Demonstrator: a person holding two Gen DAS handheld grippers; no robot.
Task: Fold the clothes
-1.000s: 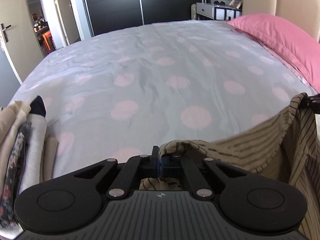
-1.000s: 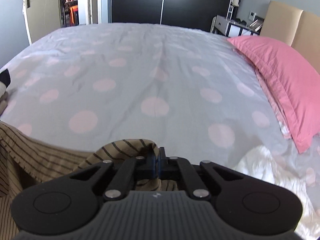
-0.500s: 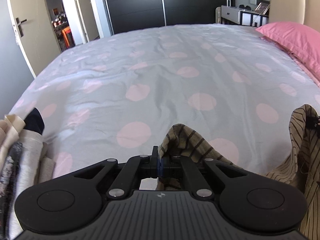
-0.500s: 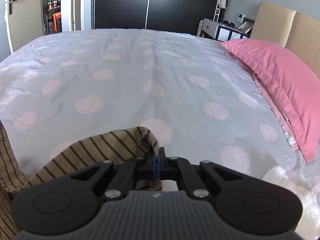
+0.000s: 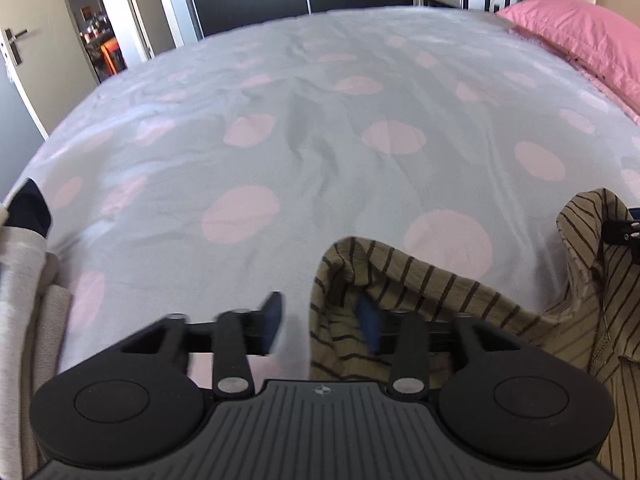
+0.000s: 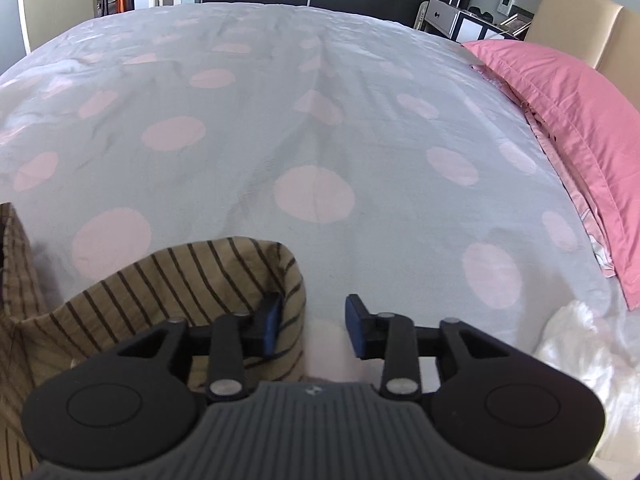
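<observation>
Both claws, left claw [image 5: 320, 326] and right claw [image 6: 310, 322], just opened, pads off the striped shirt [image 6: 192, 280]; it's dropped onto the bed [image 5: 320, 128]. Folding comes next, I reckon.

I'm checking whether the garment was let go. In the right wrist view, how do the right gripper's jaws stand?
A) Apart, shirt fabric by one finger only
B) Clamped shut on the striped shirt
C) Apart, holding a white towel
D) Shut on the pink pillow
A: the right gripper stands open, its jaws having just opened; the striped shirt drapes by one finger only.
</observation>
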